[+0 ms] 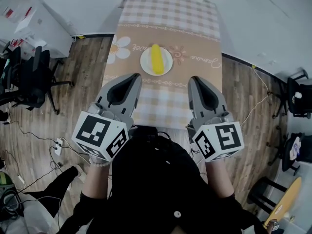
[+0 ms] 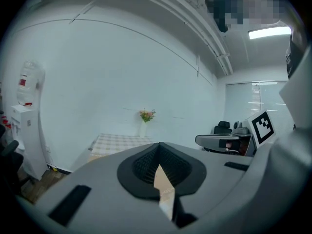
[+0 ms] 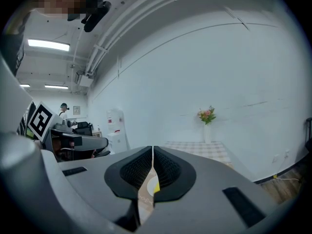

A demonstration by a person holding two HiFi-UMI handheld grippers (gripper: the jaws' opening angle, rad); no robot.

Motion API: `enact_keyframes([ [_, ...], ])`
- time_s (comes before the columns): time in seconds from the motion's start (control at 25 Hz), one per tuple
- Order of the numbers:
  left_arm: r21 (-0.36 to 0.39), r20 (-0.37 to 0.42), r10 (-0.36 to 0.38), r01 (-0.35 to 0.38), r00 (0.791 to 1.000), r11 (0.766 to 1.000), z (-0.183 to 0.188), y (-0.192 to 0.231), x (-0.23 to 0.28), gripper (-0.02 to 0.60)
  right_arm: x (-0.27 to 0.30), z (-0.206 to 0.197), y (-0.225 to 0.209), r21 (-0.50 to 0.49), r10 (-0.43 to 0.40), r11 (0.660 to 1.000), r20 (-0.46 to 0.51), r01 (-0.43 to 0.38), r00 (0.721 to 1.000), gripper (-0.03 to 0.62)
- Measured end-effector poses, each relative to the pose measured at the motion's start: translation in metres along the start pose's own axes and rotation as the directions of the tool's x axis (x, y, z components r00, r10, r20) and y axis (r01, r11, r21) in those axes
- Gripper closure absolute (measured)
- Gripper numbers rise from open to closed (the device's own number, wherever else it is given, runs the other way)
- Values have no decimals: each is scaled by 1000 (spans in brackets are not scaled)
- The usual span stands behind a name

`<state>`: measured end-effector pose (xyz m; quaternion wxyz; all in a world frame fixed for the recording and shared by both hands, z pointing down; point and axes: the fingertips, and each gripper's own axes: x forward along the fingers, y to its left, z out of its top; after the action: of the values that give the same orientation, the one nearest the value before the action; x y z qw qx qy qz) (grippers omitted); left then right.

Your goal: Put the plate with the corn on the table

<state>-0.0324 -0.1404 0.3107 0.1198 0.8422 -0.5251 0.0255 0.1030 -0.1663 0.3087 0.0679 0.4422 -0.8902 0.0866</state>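
Looking down from the head view: a white plate [image 1: 145, 62] holding one yellow corn [image 1: 156, 58] cob sits on the checked tabletop [image 1: 165, 106]. It is straight ahead of the person and between the two tools. The left hand-held gripper [image 1: 134, 77] and right hand-held gripper [image 1: 193, 80] hover above the tabletop's near end, each with jaws pressed together on nothing (both gripper views agree). The cob's long axis points away from the person. The left one looks slightly nearer.
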Motion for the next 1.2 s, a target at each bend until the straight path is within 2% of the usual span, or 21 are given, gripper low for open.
enact_keyframes([
  [1.2,-21,-1,0,0,1000,1000,-7,-3,-11,568,4,-6,20,14,57,998,-22,-56,998,548],
])
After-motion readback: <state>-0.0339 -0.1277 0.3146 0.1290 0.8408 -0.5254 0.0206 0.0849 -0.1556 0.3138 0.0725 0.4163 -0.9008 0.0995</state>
